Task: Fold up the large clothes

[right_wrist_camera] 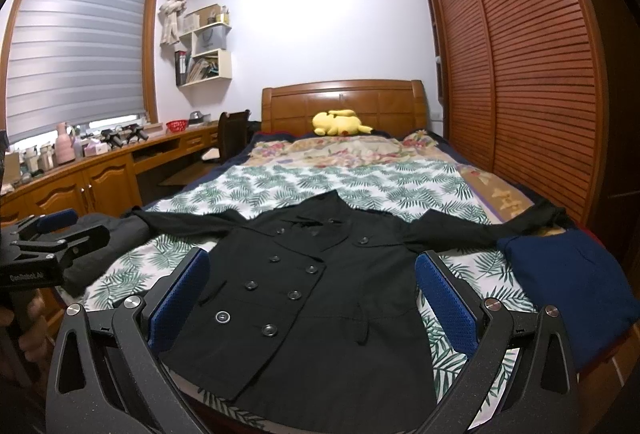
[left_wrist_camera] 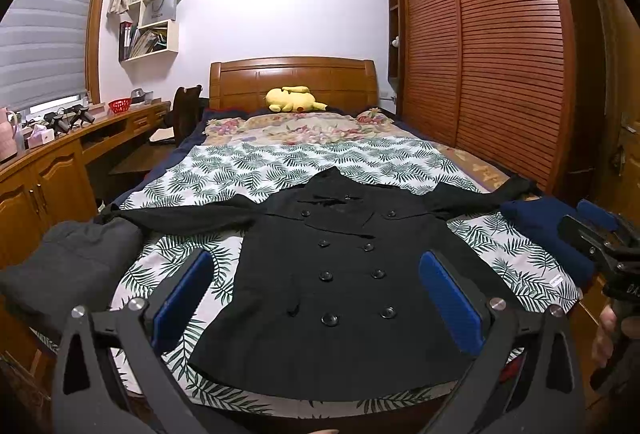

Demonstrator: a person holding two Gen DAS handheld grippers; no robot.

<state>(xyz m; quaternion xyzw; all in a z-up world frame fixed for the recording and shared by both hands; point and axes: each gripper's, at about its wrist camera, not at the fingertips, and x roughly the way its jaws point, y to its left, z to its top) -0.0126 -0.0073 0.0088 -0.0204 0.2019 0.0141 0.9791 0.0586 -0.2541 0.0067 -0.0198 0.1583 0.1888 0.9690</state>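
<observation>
A black double-breasted coat [left_wrist_camera: 340,274] [right_wrist_camera: 304,298] lies flat and face up on the leaf-print sheet [left_wrist_camera: 248,165] [right_wrist_camera: 280,185], collar away from me, both sleeves spread wide to the sides. My left gripper [left_wrist_camera: 316,298] hovers open over the coat's hem, blue pads wide apart, holding nothing. My right gripper [right_wrist_camera: 312,298] is likewise open above the lower coat. In the left wrist view the right gripper [left_wrist_camera: 600,234] shows at the right edge; in the right wrist view the left gripper [right_wrist_camera: 52,234] shows at the left edge, held by a hand.
A folded grey garment [left_wrist_camera: 68,266] lies at the bed's near left corner and a folded navy one [right_wrist_camera: 572,282] at the near right. A yellow plush toy [left_wrist_camera: 294,99] rests by the headboard. A wooden desk [left_wrist_camera: 60,153] runs along the left, a slatted wardrobe [left_wrist_camera: 500,53] along the right.
</observation>
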